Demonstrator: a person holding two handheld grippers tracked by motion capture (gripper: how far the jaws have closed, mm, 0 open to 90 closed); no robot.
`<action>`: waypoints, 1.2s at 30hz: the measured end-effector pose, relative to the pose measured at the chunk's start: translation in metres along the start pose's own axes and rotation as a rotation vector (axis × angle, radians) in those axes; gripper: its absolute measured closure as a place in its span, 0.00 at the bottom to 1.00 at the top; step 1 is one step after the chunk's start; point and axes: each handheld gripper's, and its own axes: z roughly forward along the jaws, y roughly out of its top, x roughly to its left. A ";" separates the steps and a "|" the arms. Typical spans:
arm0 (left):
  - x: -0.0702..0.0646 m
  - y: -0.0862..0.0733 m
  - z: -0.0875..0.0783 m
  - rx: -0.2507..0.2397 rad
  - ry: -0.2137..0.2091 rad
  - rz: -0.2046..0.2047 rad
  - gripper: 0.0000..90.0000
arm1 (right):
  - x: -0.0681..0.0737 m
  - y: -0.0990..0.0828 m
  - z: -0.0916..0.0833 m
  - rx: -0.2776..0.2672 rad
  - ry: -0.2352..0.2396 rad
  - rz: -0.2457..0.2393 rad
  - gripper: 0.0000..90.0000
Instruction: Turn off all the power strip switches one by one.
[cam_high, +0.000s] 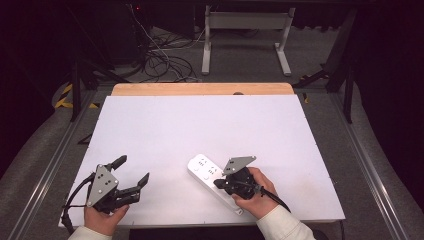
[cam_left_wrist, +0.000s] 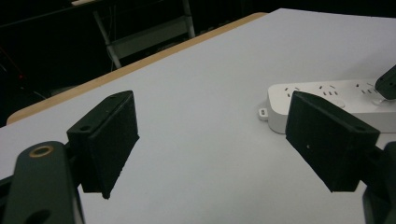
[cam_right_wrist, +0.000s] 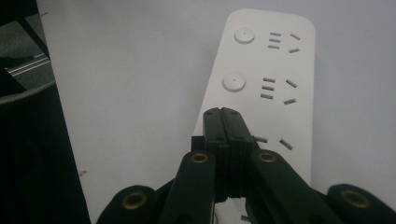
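A white power strip lies on the white table, near its front edge and right of centre. My right gripper is shut with nothing between its jaws, and it points down at the strip's middle. In the right gripper view the closed tips sit over the power strip, in line with its two round buttons; whether they touch it I cannot tell. My left gripper stands open and empty at the table's front left. The strip's end shows beyond the left gripper.
A wooden strip borders the table's far edge. Cables and a white frame lie on the floor behind it. The table's left edge runs close beside the right gripper's view.
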 end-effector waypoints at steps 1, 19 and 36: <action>0.000 0.000 0.000 -0.001 -0.001 0.000 0.20 | 0.000 0.000 0.001 -0.001 0.001 -0.001 1.00; 0.000 0.000 0.001 0.005 -0.002 -0.002 0.20 | -0.002 -0.004 0.005 -0.001 -0.005 -0.004 1.00; -0.001 0.000 0.002 0.008 0.000 0.003 0.20 | -0.002 -0.003 0.009 -0.007 -0.005 0.004 1.00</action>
